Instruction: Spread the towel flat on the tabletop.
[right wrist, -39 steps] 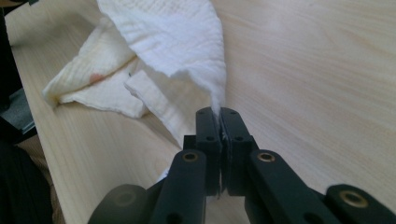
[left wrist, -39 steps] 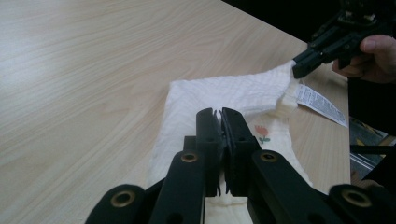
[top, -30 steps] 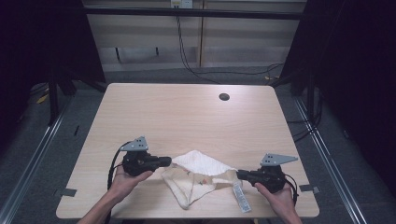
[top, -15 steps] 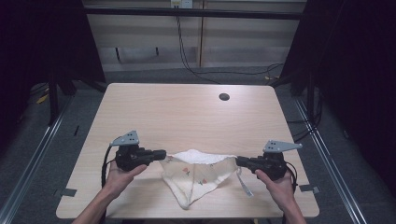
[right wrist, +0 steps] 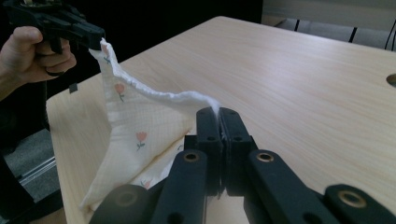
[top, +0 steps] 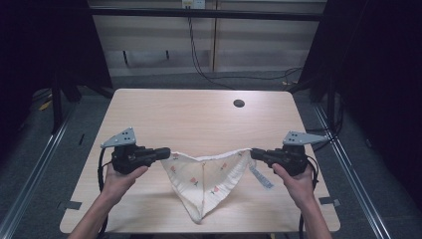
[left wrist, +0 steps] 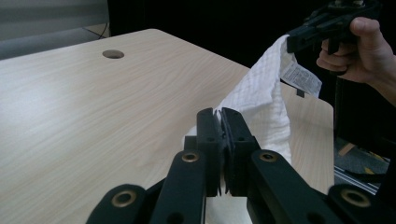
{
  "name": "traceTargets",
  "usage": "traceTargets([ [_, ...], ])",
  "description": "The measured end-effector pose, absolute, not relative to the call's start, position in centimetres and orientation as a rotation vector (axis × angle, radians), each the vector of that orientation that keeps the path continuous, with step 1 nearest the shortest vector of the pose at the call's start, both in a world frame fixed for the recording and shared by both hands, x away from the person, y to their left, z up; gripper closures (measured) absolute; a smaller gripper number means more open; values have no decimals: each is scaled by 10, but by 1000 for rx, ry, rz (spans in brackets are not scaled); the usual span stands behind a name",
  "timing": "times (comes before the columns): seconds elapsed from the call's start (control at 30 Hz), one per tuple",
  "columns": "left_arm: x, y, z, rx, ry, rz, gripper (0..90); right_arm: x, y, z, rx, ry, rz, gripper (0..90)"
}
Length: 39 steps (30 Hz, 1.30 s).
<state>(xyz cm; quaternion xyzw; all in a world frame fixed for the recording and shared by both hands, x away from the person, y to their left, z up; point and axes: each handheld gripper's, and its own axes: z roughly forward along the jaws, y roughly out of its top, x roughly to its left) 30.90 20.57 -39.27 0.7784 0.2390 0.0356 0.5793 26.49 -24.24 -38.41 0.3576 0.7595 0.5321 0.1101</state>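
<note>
A cream cloth (top: 206,179) with small red flowers hangs between my two grippers above the near half of the wooden table (top: 199,119). My left gripper (top: 166,153) is shut on the cloth's left top corner. My right gripper (top: 253,153) is shut on the right top corner, where a white care label (top: 261,177) dangles. The cloth sags in a V, its lower tip (top: 196,216) near the table's front edge. In the left gripper view the jaws pinch the cloth (left wrist: 261,107), and the right gripper (left wrist: 294,42) holds the far corner. In the right gripper view the cloth (right wrist: 140,126) runs from my jaws to the left gripper (right wrist: 100,39).
A round cable hole (top: 239,103) sits in the table's far right part. Cables (top: 199,59) run across the floor behind the table. Dark frame posts (top: 54,99) stand to either side.
Both grippers have risen and moved apart, lifting the cloth off the table and stretching its top edge. The cloth now hangs in a V instead of lying crumpled.
</note>
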Motion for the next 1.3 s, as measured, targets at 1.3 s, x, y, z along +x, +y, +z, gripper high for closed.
traceTargets([
  [1.3, 276, 244, -314, 1721, 459, 201, 876, 234, -225, -288, 801, 2194, 1544, 884],
])
